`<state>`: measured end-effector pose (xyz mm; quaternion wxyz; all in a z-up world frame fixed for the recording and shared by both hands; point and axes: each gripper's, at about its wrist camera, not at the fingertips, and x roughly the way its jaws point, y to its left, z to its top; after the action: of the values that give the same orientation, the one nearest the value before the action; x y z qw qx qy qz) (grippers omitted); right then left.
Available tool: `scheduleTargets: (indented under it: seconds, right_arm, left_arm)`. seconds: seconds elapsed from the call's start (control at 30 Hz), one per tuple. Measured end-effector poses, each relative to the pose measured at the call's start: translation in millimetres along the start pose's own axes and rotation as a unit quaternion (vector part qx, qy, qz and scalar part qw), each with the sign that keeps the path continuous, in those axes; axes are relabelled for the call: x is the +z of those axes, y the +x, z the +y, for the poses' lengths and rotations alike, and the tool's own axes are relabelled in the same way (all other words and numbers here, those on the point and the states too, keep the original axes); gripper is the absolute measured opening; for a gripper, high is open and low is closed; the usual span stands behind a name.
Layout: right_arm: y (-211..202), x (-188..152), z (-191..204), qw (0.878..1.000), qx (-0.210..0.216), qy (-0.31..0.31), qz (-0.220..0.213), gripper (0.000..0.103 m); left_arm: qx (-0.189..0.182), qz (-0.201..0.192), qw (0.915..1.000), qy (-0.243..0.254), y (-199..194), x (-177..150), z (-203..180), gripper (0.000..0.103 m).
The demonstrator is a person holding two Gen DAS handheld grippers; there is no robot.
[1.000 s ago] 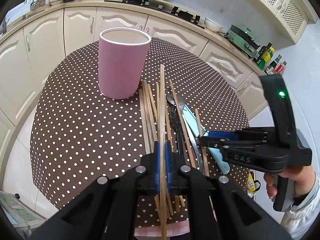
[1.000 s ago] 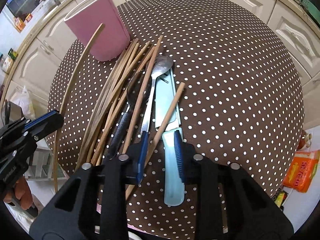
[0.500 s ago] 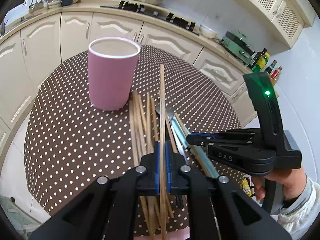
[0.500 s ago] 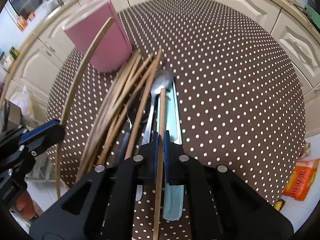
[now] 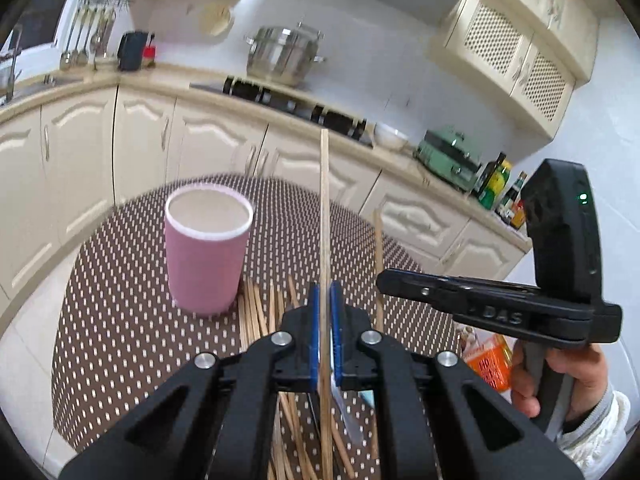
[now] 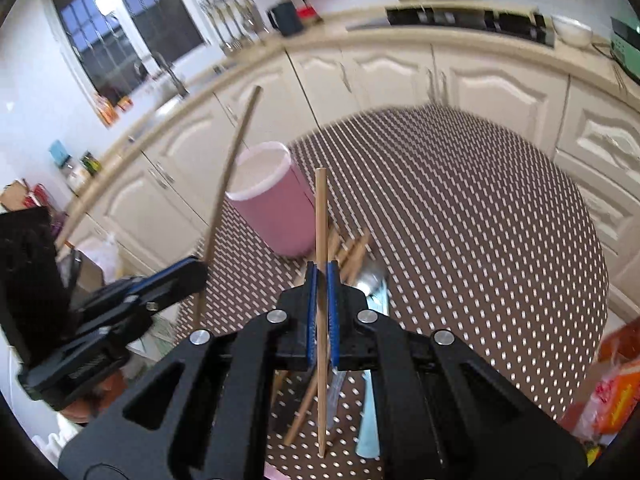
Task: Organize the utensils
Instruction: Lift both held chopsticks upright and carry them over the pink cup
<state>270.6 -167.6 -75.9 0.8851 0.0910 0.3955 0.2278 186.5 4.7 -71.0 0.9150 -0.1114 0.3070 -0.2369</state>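
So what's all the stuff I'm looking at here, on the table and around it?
Pink cup: one, pink with a white rim, upright on the table, nothing visible inside.
Held chopsticks: two, wooden, one in the left gripper, one in the right.
Loose chopsticks: a pile, wooden, lying beside the cup.
Spoon: one, metal, among the pile.
Light blue utensil: one, on the table's near edge; kind unclear.
Table: one, brown cloth with white dots.
Steel pot: one, on the hob behind.
Orange packet: one, off the table's right.
Left gripper: black, blue pads, shut on a chopstick.
Right gripper: same, shut on a chopstick.
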Motion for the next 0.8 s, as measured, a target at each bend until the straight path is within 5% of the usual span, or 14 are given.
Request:
scheduleTargets:
  seconds: [0.4,0.8]
  right_arm:
    - [-22,6,15,0.998,0.040,-0.017,-0.035,0.005]
    - [42,19,27,0.998,0.046,-0.033,0.035,0.002]
  left_arm:
    - [0.008,-0.045,0.9989,0.008,15,26,10,0.005]
    - [0.047,-0.036,0.9978,-0.029,21,20,54,0.005]
